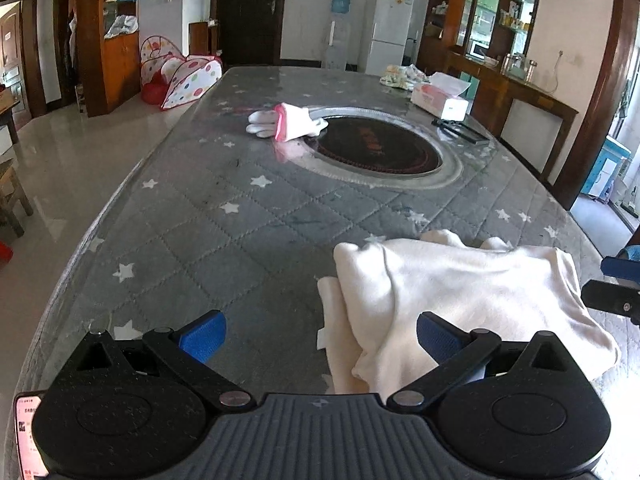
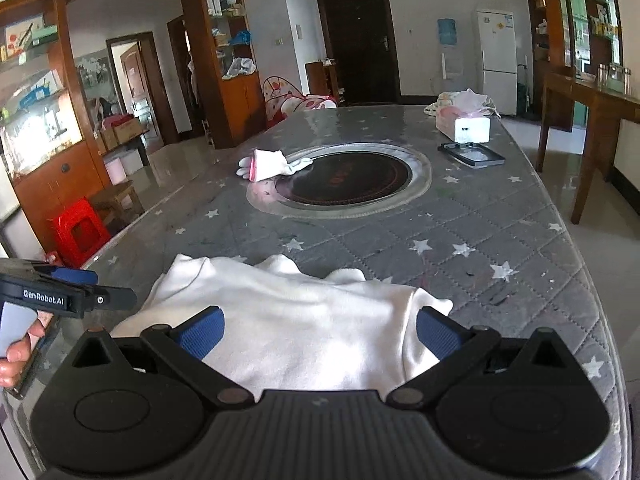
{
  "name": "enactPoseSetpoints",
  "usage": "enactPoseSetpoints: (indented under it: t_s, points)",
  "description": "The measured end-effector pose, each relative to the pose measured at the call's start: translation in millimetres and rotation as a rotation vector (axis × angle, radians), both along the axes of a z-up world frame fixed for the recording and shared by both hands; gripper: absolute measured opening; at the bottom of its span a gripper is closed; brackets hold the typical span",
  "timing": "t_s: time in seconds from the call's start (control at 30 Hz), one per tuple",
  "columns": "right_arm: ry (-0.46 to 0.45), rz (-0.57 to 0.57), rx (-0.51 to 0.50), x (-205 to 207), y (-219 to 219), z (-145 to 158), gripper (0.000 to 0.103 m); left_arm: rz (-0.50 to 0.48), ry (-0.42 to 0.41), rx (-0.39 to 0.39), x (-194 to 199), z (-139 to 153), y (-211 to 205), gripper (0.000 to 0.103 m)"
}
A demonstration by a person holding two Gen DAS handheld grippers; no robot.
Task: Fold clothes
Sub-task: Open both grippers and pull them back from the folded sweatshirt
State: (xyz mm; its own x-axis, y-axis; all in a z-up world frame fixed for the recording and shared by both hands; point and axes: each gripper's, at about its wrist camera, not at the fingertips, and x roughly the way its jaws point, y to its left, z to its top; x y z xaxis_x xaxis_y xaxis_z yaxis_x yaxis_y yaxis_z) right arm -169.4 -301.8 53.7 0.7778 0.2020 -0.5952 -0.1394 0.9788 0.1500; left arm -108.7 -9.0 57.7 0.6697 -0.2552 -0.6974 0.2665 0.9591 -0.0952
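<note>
Soft, limp cream garment (image 2: 304,328) bunched on desk (image 2: 500,240). Likely best pinched at hem corners. Both jaws spread, empty.

At the left edge of the right wrist view, white lettering on the black body of the left gripper (image 2: 78,280) reads "GenRobot.AI". No other text is legible.

Both wrist views face down the table (image 1: 248,240), sharing it.

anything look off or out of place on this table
The white gloves lie half over the rim of the round cooktop. The cream garment is bunched, not flat.
</note>
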Motion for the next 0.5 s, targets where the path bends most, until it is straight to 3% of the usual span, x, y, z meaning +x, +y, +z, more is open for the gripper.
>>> enactPoseSetpoints:
  t_s: [0.5]
  points:
    - [0.007, 0.04, 0.002, -0.7, 15.4, -3.3, 0.099, 0.095, 0.006, -0.024, 4.2, -0.8, 13.6, 0.103]
